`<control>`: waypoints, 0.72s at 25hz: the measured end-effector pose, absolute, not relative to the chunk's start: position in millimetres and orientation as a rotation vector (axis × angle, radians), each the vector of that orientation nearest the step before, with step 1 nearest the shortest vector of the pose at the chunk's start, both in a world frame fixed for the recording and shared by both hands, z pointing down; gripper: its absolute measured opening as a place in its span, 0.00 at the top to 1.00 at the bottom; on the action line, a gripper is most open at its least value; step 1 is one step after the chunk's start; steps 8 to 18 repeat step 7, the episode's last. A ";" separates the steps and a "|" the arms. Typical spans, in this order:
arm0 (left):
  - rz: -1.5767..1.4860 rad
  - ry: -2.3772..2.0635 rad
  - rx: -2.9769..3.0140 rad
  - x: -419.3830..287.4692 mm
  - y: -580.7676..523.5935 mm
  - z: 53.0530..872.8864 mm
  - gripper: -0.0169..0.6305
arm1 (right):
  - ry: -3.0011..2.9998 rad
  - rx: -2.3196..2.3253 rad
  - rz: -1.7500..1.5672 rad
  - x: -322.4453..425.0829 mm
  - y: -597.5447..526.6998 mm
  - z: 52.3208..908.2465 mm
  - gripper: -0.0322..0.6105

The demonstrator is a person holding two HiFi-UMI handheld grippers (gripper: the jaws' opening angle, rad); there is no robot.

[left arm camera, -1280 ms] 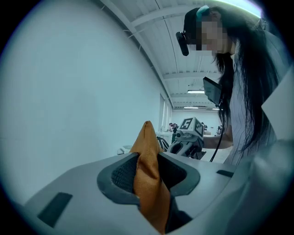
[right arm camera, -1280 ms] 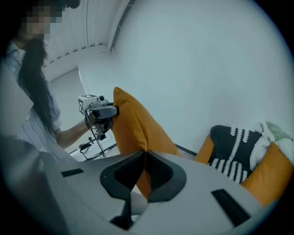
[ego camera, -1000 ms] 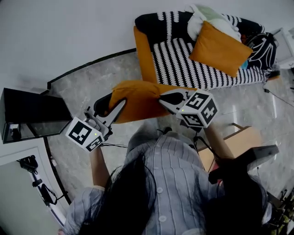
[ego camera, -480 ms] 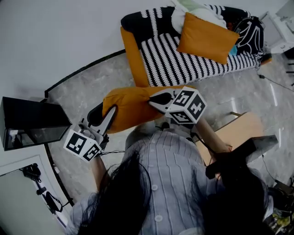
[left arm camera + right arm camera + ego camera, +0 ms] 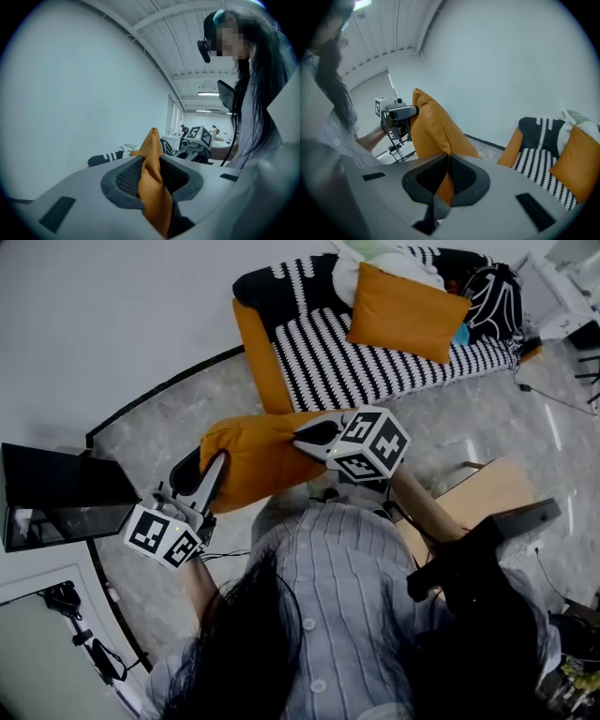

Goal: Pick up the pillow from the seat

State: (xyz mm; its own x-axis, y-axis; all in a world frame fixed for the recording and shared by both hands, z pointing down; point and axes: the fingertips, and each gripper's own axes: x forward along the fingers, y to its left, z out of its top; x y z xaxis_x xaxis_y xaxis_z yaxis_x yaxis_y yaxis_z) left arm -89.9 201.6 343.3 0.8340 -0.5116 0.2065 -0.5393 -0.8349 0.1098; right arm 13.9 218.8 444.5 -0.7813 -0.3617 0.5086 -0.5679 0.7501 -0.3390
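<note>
An orange pillow (image 5: 258, 460) hangs in the air in front of the person, off the striped seat (image 5: 347, 352). My left gripper (image 5: 202, 470) pinches the pillow's left corner. In the left gripper view the orange cloth (image 5: 152, 187) is squeezed between the pads of that gripper (image 5: 151, 176), whose jaws have just been closing further on it. My right gripper (image 5: 305, 432) is shut on the pillow's right edge. In the right gripper view the pillow (image 5: 431, 131) rises from the jaws of that gripper (image 5: 447, 176). The left gripper (image 5: 398, 115) shows beyond it.
A second orange pillow (image 5: 403, 298) leans on the seat's back beside a pale blanket (image 5: 375, 254) and a black bag (image 5: 487, 287). A black box (image 5: 56, 493) stands at the left on the grey floor. A wooden piece of furniture (image 5: 487, 502) is at the right.
The pillow and both grippers have drawn a little further from the seat, toward the person. Both grips on the pillow look the same.
</note>
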 end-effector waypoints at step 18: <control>0.263 -0.813 2.847 -91.2 208.7 344.2 0.79 | -2.526 0.711 0.689 11.5 227.3 447.0 0.91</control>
